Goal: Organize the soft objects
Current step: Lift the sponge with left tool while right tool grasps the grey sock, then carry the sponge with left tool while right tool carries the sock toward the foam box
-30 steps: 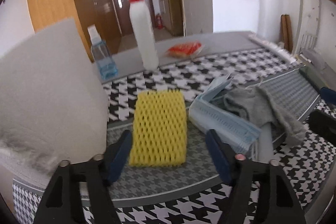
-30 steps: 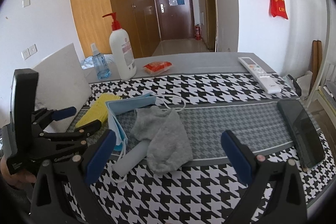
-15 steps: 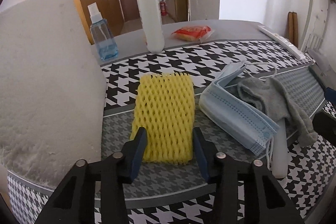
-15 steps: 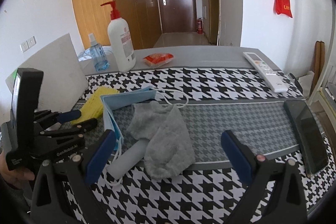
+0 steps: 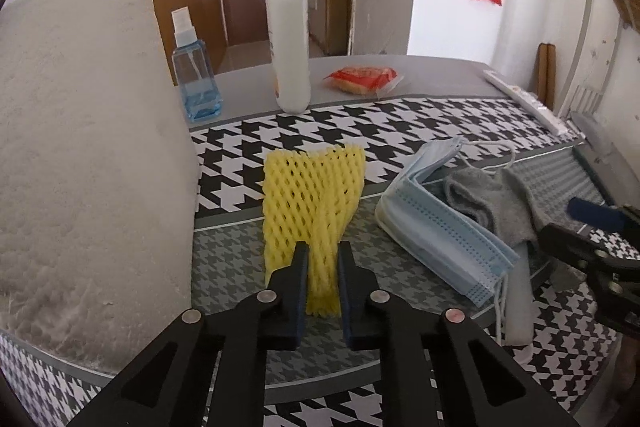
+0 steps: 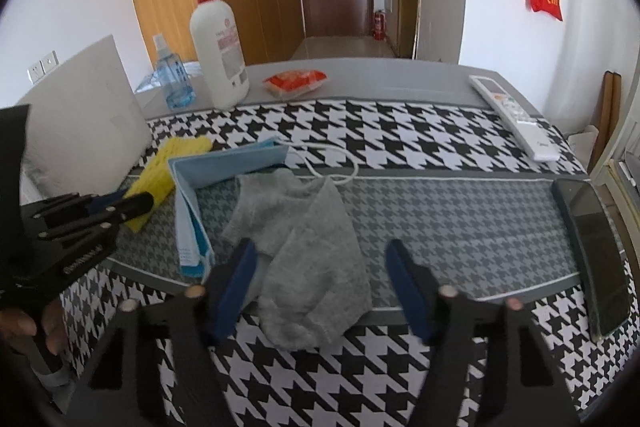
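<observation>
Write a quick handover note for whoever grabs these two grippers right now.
Left gripper: shut on the near end of the yellow foam net, which bunches between the fingers.
Right gripper: open, poised over the grey sock, not gripping.
Blue face masks lie between net and sock on the table runner.
Done: net gripped. Left: place the net, then sock and masks.

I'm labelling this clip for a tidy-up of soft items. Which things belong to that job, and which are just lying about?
Belong: yellow foam net, pinched by the left gripper; blue face masks; grey sock, under the open right gripper.

Lying about: pump bottle, spray bottle, snack packet, remote, phone.
</observation>
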Available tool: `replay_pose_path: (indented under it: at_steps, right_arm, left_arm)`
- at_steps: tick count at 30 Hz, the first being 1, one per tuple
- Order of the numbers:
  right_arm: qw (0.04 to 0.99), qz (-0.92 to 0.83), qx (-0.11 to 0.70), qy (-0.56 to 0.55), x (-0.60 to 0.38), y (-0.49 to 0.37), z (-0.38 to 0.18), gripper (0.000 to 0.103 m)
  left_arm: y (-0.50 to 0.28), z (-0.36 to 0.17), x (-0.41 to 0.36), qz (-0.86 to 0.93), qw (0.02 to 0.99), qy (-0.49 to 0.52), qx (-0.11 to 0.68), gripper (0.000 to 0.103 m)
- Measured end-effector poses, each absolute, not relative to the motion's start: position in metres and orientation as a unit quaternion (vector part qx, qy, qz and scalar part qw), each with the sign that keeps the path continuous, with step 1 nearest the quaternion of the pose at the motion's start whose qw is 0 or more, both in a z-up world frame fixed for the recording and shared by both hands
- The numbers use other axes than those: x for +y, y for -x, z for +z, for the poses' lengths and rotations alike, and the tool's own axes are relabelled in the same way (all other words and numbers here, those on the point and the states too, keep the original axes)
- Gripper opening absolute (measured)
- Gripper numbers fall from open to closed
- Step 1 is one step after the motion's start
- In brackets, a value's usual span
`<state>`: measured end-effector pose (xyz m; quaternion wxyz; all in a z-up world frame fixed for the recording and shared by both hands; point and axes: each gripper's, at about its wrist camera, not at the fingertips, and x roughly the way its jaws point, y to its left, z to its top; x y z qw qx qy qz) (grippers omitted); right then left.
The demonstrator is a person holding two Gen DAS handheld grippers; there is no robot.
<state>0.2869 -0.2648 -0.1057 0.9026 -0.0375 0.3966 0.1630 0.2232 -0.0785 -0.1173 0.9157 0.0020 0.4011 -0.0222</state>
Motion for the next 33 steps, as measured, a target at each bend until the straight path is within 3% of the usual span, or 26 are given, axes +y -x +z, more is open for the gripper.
replay_pose_path:
  at_steps: [6,12,14,19,33]
  right_arm:
    - [0.898,0.158,0.408,0.042,-0.262,-0.293,-0.112,0.059]
    - [0.894,0.152,0.418,0.05,-0.258,-0.295,-0.116,0.039]
    - [0.894,0.15,0.42,0.05,-0.258,-0.296,-0.118,0.026]
    - [0.893,0.15,0.423,0.037,-0.262,-0.299,-0.12,0.014]
    - [0.921,0.146,0.362,0.02,-0.275,-0.262,-0.073,0.014]
  left_arm:
    - [-0.22,-0.115,-0.08,-0.034,0.919,-0.001,0.393,0.012]
    - [-0.216,-0.112,-0.079,-0.04,0.923,0.002,0.384,0.012]
    - [-0.216,-0.112,-0.078,-0.041,0.923,0.003,0.382,0.012]
    - [-0.214,-0.11,-0.077,-0.044,0.925,0.005,0.378,0.012]
    - [-0.186,-0.085,-0.073,-0.063,0.941,0.003,0.331,0.012]
